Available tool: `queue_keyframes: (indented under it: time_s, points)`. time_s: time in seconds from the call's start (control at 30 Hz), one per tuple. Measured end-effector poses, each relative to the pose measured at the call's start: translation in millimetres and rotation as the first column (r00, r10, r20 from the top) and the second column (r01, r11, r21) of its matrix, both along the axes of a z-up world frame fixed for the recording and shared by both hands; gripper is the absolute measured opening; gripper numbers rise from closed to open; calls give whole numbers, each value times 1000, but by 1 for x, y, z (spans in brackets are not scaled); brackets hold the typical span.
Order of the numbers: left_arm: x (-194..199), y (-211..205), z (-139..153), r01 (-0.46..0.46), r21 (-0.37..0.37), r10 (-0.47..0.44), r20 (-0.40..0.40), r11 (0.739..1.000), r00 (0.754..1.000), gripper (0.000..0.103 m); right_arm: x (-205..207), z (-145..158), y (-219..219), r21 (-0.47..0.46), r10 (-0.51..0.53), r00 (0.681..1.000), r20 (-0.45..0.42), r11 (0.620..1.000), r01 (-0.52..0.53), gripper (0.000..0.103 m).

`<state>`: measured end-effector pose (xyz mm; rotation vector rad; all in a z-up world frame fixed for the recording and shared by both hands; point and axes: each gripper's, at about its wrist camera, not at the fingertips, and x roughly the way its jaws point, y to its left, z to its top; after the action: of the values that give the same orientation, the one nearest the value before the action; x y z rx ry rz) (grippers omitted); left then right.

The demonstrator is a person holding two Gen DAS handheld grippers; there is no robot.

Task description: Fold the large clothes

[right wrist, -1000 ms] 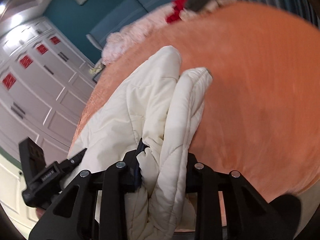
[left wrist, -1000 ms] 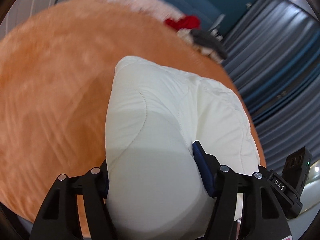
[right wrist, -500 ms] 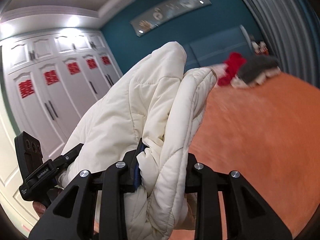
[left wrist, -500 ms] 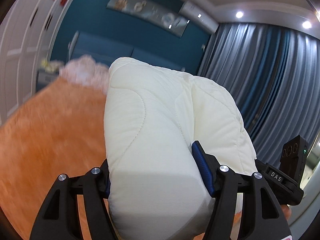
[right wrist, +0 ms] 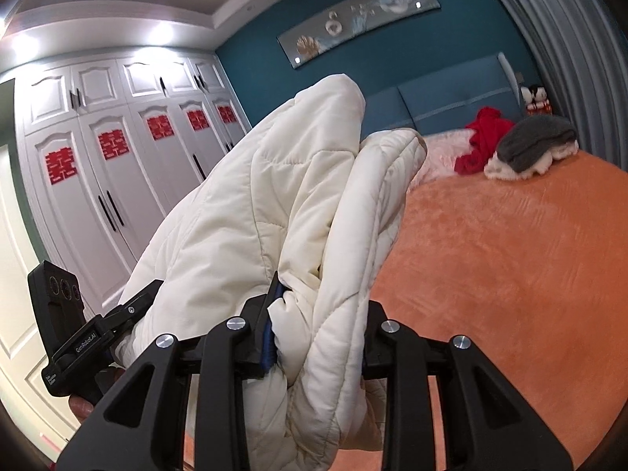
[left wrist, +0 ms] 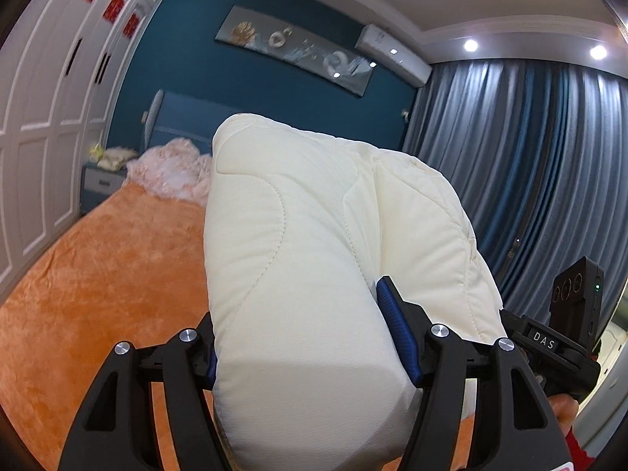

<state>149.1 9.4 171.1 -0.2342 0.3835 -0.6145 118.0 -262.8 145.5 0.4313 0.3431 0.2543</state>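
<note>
You are holding the cream quilted padded coat [left wrist: 314, 259] aloft, left tongs [left wrist: 310, 337] and right tongs [right wrist: 314, 325] both clamping its folds, needing to spread it on the orange plush bed [right wrist: 510, 259].

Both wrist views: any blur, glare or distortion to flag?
Left wrist view: sharp, strong fisheye bending of the grey-blue curtains; ceiling spotlights flare slightly. Right wrist view: white wardrobe doors curve, lights above blow out; the cream quilted padded coat fills the centre, hiding much of the orange plush bedspread.
</note>
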Motion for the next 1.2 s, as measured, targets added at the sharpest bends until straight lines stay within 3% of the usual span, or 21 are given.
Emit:
queue_keyframes:
  time_s: [0.47,0.63,0.8,1.03,1.2]
  points:
    - [64,3,-118,0,43,9,-220,999,975,63,59,-121,7,27,-12,971,-238,999,19,28]
    - [76,3,-174,10,64,12,-338,998,941,63,65,-173,9,35,-16,937,-350,999,30,29]
    - [81,1,-230,14,113,39,-454,994,890,63,65,-229,14,43,-18,877,-481,998,44,29]
    - [71,1,-251,3,154,69,-459,988,886,66,59,-260,10,97,-3,855,-518,993,62,39]
    - [77,4,-251,-40,174,125,-514,984,849,74,55,-256,5,97,-17,841,-541,992,83,49]
